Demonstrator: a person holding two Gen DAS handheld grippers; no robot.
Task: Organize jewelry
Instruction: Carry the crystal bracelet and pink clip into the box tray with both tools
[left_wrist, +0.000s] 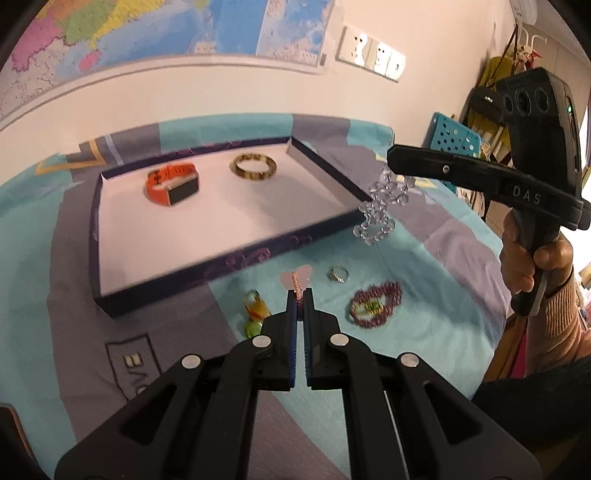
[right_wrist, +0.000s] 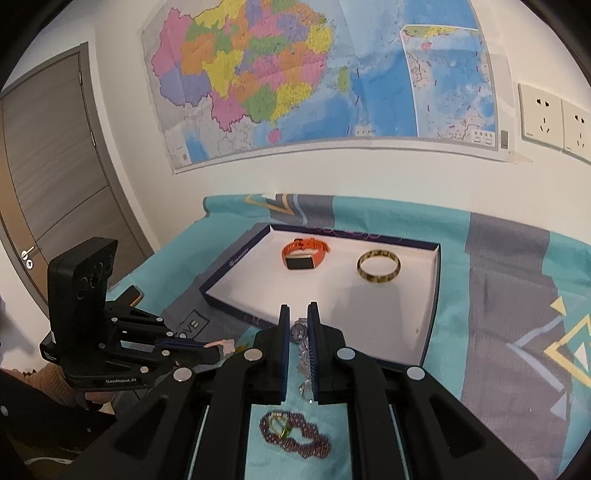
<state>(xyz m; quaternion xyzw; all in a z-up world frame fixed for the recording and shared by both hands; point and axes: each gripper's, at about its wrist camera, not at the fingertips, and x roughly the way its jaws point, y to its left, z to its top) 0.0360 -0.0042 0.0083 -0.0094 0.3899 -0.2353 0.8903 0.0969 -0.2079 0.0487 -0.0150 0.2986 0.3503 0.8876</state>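
A clear bead bracelet (left_wrist: 384, 201) is being pinched by the right gripper (right_wrist: 298, 345) beside the tray (left_wrist: 221, 266). A pink hair clip (left_wrist: 296, 280) is being pinched by the left gripper (left_wrist: 300, 295).

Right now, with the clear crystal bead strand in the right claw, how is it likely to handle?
The crystal bead strand hangs in loose loops below the right claw, so it is probably floppy and may swing. Its faceted clear beads look hard and slick, so it could slip. Dangling beside the tray rim, it might snag.
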